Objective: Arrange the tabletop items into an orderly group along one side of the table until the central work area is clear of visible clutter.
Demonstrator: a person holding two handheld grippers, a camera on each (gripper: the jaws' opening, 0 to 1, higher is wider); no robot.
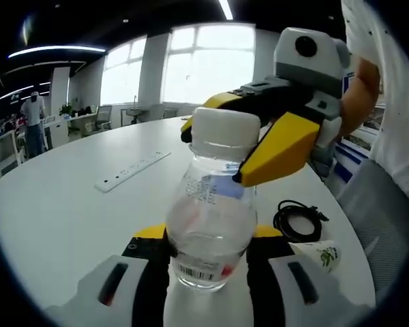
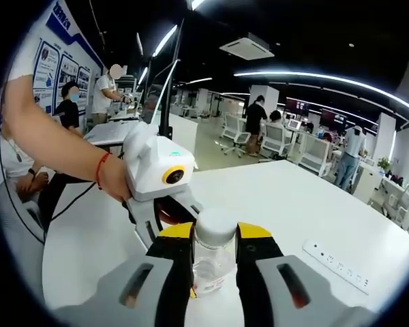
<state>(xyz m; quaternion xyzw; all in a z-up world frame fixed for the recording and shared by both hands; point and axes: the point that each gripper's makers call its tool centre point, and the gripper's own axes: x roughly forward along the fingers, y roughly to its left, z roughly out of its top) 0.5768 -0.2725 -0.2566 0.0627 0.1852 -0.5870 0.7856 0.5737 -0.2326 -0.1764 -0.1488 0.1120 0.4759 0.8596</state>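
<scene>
A: What's the surface and the room?

B: A wide white bench (image 1: 61,211) in a big open office with tall windows and strip lights overhead; people stand at desks far beyond the bottle (image 1: 215,211).

A: And on the bench?

B: Left gripper view: a white power strip (image 1: 131,170) lies left of the bottle, well apart from it. A coiled black cable (image 1: 298,220) lies right of the bottle, and a paper cup (image 1: 318,254) on its side sits just beside that coil, nearer the camera.

A: The left gripper (image 1: 211,262)?

B: Its fingers (image 1: 148,272) are clenched on the lower body of the clear bottle, one on each side at the label.

A: The right gripper (image 2: 214,255)?

B: In the right gripper view its fingers (image 2: 174,255) are closed around the bottle's neck, just under the white cap (image 2: 215,227). The left gripper view shows those yellow fingers reaching to the cap from the right, a person's hand behind.
</scene>
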